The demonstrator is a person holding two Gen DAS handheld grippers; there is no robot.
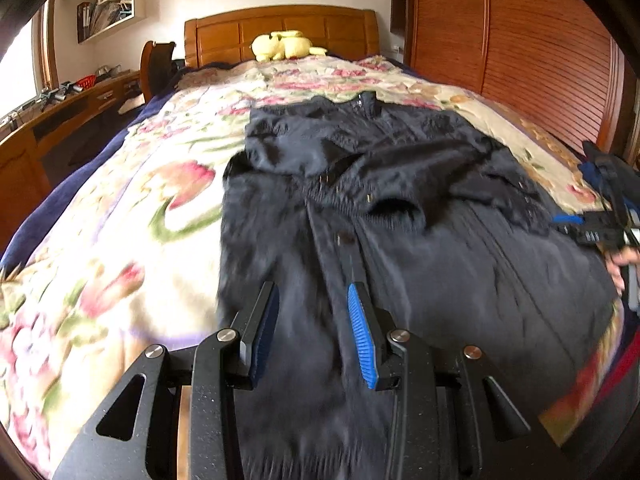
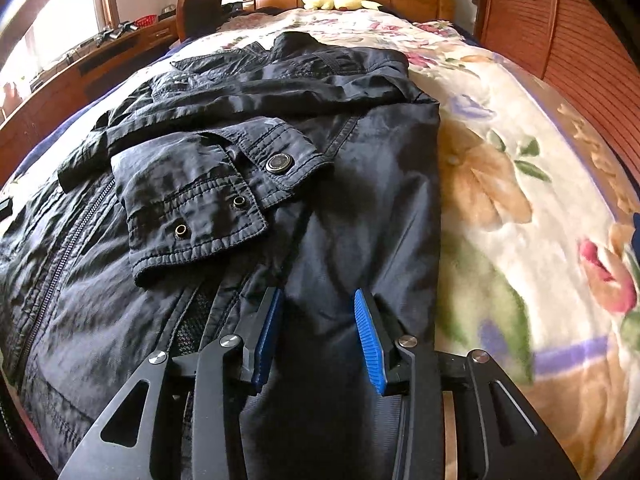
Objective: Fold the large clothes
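left wrist: dark crinkled jacket (image 1: 360, 184) lies flat on floral bedspread (image 1: 140, 200); left gripper (image 1: 314, 300) part open over it, grasping nothing | right wrist: sleeve cuff (image 2: 200, 208) with metal snaps folded across jacket front; right gripper (image 2: 318, 306) part open, jaws empty above fabric

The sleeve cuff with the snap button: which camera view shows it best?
The right wrist view. There the cuff lies close and sharp on the jacket, its snap button clear. The left wrist view shows it only as small, blurred, dark folds.
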